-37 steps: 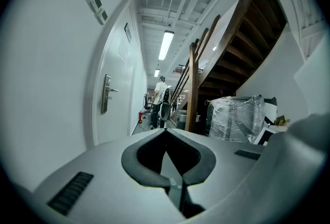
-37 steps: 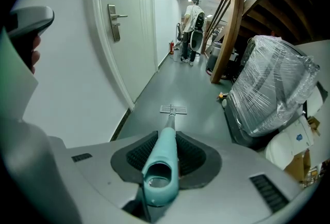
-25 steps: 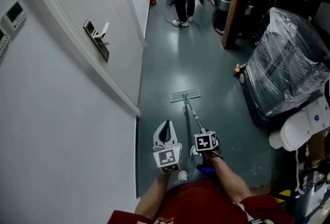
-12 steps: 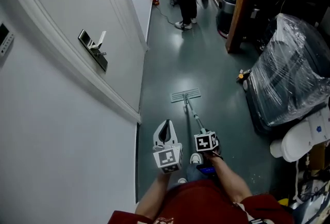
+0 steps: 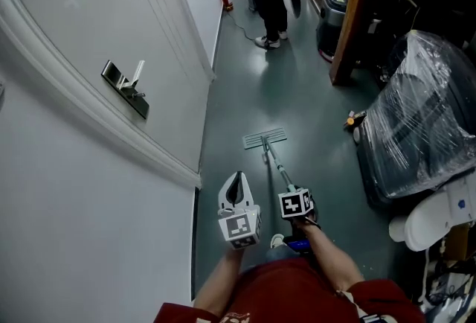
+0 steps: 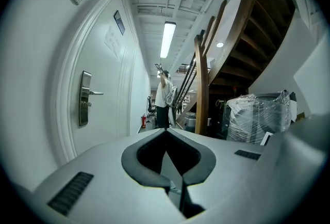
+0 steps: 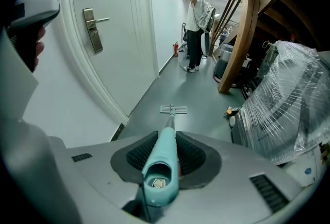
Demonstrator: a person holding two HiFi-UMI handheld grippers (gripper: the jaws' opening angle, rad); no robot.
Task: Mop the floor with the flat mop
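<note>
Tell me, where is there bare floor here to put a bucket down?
Bare floor lies ahead of the mop head, between the white door and the wooden post. The right side is crowded with the plastic-wrapped bundle and a small orange item beside it.

The left gripper (image 5: pixel 237 180) is held low before the body, its fingers (image 6: pixel 149 157) closed together on nothing. Just beside it, the right gripper (image 5: pixel 293 193) has its fingers closed on the mop handle (image 7: pixel 164 158).
</note>
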